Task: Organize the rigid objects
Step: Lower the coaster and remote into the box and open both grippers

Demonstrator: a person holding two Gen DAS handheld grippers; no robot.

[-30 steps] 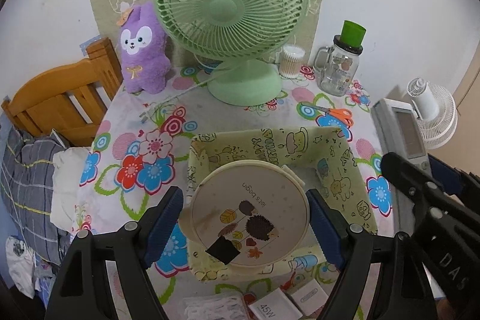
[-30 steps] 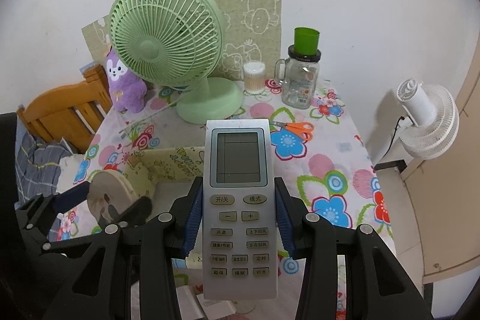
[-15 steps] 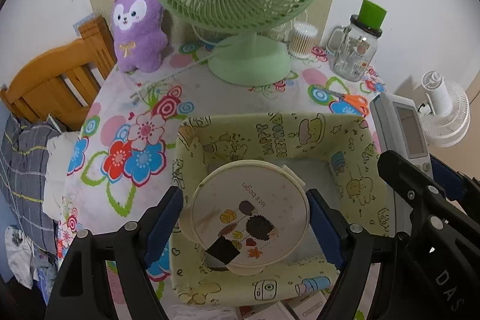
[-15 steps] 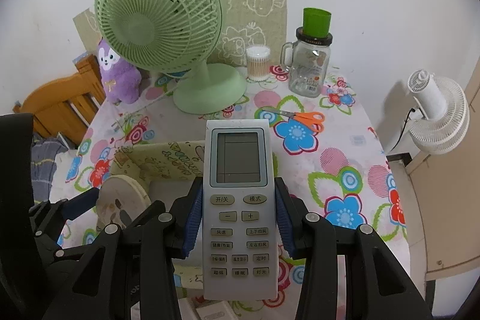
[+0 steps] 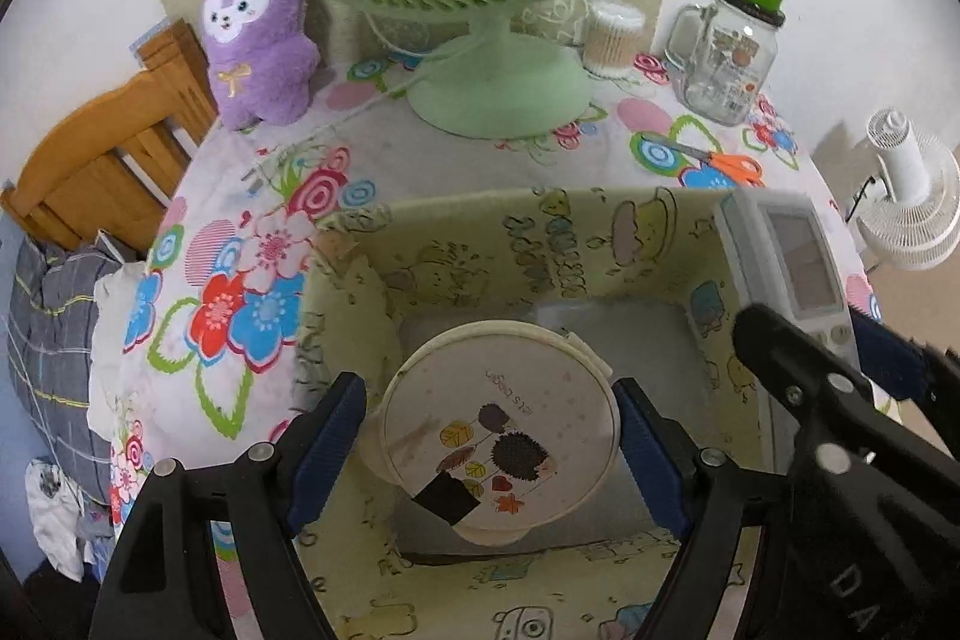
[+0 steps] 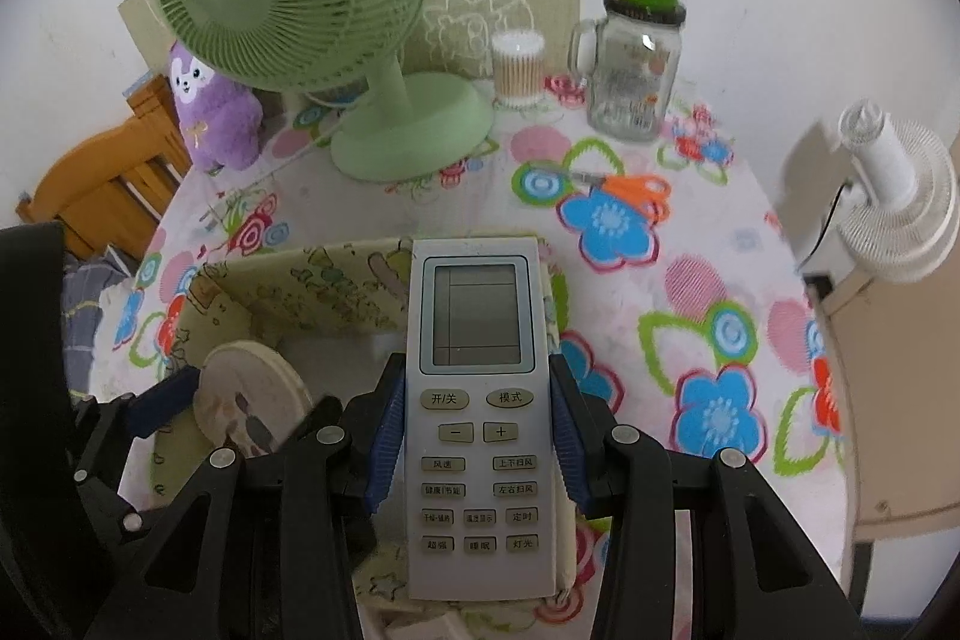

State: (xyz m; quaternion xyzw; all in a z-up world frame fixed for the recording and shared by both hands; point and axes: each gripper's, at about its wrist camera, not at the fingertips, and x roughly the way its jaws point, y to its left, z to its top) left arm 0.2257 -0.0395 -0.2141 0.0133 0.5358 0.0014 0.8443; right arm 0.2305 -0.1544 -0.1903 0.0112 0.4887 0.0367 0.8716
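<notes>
Left gripper (image 5: 489, 451): we grasp a round lidded box (image 5: 501, 424) over the fabric bin (image 5: 354, 292).
Right gripper (image 6: 474, 439): we grasp the remote (image 6: 477, 400).
Left to do: release both inside.

the storage box (image 5: 456, 244) sat on the table (image 5: 252, 196), near its front. behind the box stood the desk fan (image 5: 492, 88), with the plush toy (image 5: 258, 40) to its left and the cotton swab jar (image 5: 612, 40) and glass mug (image 5: 729, 58) to its right, all by the wall. the scissors (image 5: 720, 163) lay between the mug and the box. a round case (image 5: 498, 436), held between the left gripper (image 5: 492, 448) pads, hung over the inside of the box. the remote (image 6: 477, 400), clamped in the right gripper (image 6: 477, 445), was over the box's right wall. a chair (image 5: 102, 160) stood left of the table, a small fan (image 5: 906, 202) off to its right.
</notes>
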